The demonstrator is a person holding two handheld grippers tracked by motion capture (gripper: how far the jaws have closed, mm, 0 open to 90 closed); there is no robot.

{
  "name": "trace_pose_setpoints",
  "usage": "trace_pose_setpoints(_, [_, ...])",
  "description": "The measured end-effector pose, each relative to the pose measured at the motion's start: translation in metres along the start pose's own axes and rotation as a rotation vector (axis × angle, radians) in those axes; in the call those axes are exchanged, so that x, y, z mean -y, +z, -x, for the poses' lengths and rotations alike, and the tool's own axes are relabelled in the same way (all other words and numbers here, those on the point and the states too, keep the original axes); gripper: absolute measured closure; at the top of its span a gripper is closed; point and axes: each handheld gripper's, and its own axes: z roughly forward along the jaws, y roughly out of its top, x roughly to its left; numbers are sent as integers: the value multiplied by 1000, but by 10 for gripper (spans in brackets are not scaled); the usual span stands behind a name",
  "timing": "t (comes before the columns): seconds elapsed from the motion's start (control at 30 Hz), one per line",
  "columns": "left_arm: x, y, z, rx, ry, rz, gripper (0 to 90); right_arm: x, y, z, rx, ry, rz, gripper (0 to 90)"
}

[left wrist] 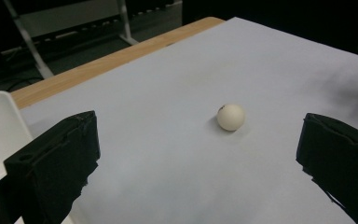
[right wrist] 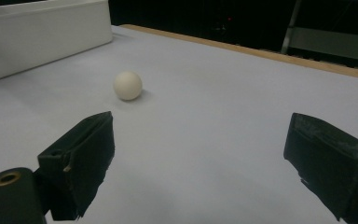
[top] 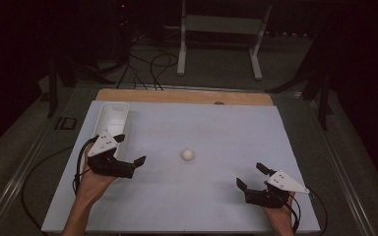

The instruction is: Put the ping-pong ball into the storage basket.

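Left claw (top: 129, 149) spread wide, white ball (top: 188, 155) ahead on table (top: 216, 123), apart, right claw (top: 251, 176) also spread

Matt white ball (left wrist: 230, 116), smooth plastic-looking bin (right wrist: 42, 35), perhaps foam-faced black jaws.

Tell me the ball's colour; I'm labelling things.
Off-white, with a small dark mark; the ball shows best in the left gripper view.

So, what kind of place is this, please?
Probably a lab or test room: a white-topped table bearing a single ball and a white bin, cables across the floor, and a metal stand behind.
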Motion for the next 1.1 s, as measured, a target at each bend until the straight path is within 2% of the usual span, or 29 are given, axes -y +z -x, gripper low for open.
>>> trace_pose_setpoints(0.77, [-21,27,3,14,37,-65,0,1,0,0,-20,29,3,80])
trace_pose_setpoints(1.1, [-23,36,5,28,32,-74,0,0,0,0,-20,36,-3,80])
